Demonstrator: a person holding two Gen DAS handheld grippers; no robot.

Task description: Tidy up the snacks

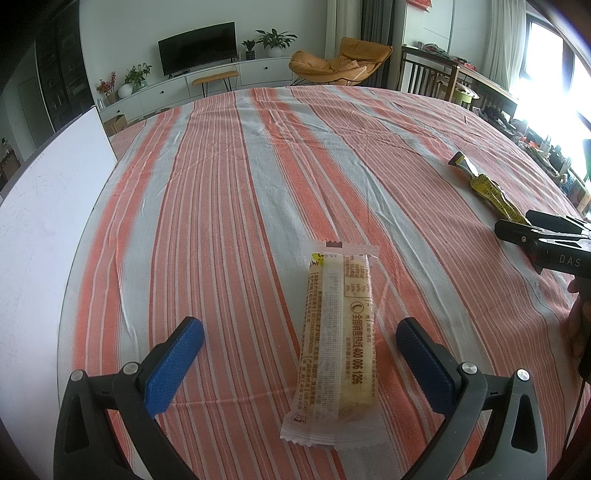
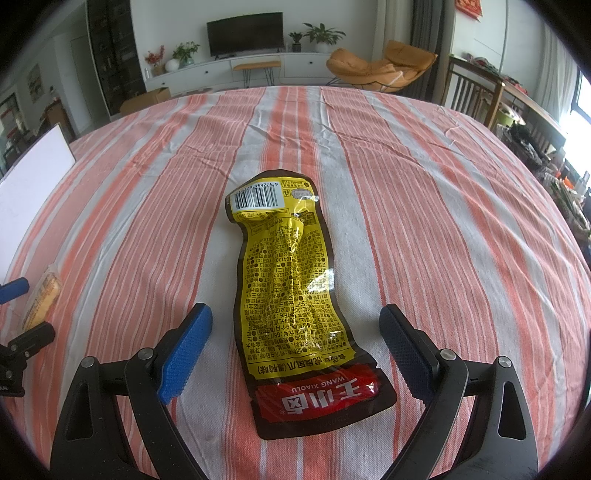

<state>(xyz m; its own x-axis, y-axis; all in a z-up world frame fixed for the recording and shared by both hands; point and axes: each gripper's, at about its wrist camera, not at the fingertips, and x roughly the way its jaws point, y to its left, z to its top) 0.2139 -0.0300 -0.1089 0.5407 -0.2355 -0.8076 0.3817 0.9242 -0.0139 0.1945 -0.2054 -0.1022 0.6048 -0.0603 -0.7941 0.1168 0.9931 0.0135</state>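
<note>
Both hand-held grippers gape: left [image 1: 300, 354] straddles the light, crushable cake bar [image 1: 334, 343]; right [image 2: 295, 343] straddles the slick, limp chicken-feet pouch [image 2: 291, 291]; grip mid-body.

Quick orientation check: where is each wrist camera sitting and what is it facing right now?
Left wrist: behind the open left hand-held gripper, facing the pale snack bar on the striped tablecloth; the right hand-held gripper shows at its right edge.
Right wrist: behind the open right hand-held gripper, facing the yellow snack pouch.
Shared: both snacks, tablecloth, TV.
</note>
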